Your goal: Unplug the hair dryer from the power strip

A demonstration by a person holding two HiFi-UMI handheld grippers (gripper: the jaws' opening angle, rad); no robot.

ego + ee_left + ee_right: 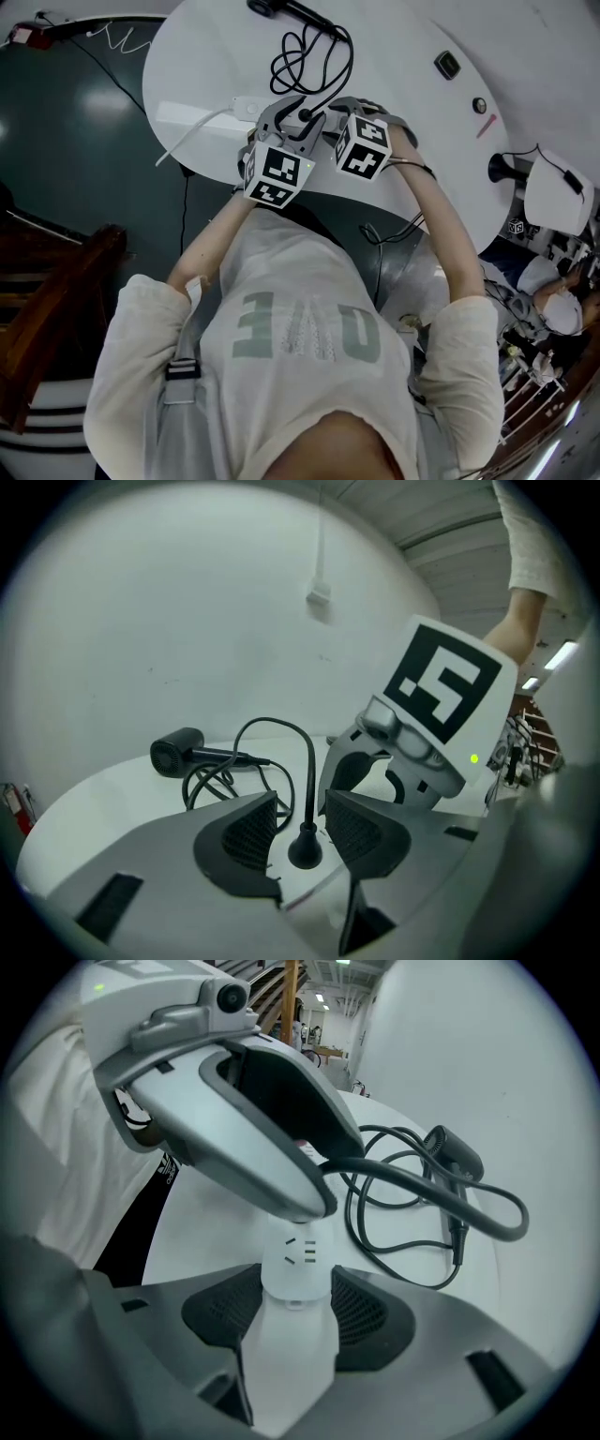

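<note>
On the round white table (403,56), the black hair dryer (281,7) (176,752) (450,1154) lies at the far side with its cable (309,56) in loose loops. Its black plug (305,846) stands upright in the white power strip (298,1269) (246,107). My left gripper (300,803) (286,117) is open; the plug sits between the pads with a gap on each side. My right gripper (297,1283) (336,120) is shut on the end of the power strip. In the right gripper view the left gripper's body hides the plug.
The strip's white lead (192,131) runs off the table's left edge. A small dark box (447,64), a round knob (480,105) and a red mark (486,127) lie at the right of the table. Wooden stairs (47,300) stand at the left.
</note>
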